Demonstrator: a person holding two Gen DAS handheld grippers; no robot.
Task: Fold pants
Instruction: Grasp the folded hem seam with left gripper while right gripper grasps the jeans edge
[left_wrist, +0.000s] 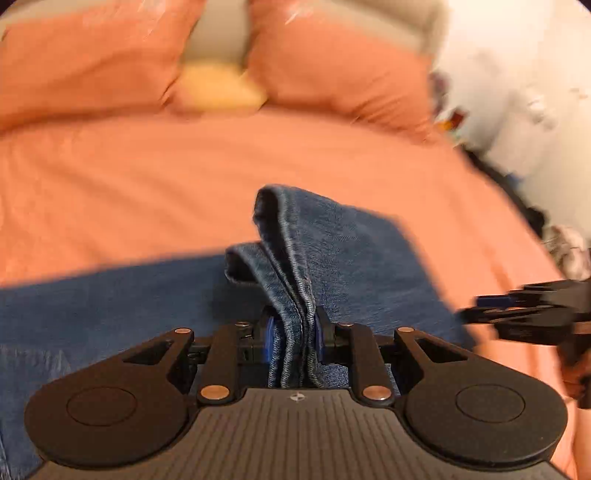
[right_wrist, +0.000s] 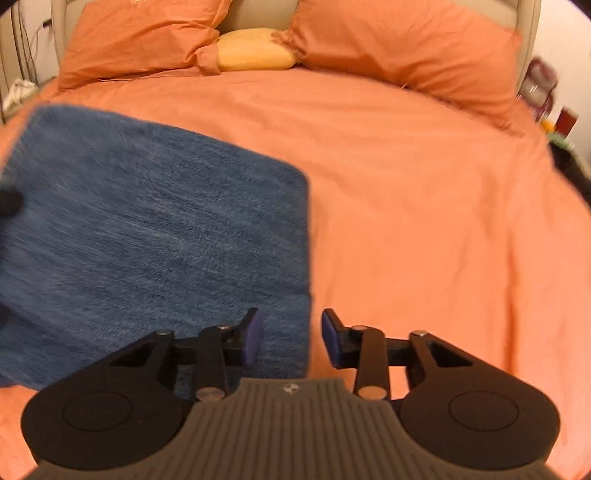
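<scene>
1. Orange bed (right_wrist: 406, 206) fills both views, pillows along the top.
2. Pants (right_wrist: 155, 236) lie folded at left-centre.
3. Left gripper (left_wrist: 291, 332), jaws clenched on bunched denim, seems mid-fold.
4. Right gripper (right_wrist: 290, 338), jaws released at bottom centre, probably should grasp the near edge next.

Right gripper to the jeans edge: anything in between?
Nothing visible. The right gripper is open right over the edge of the jeans, with only bare orange bedspread beside it. The left gripper grips a bunched fold elsewhere.
</scene>
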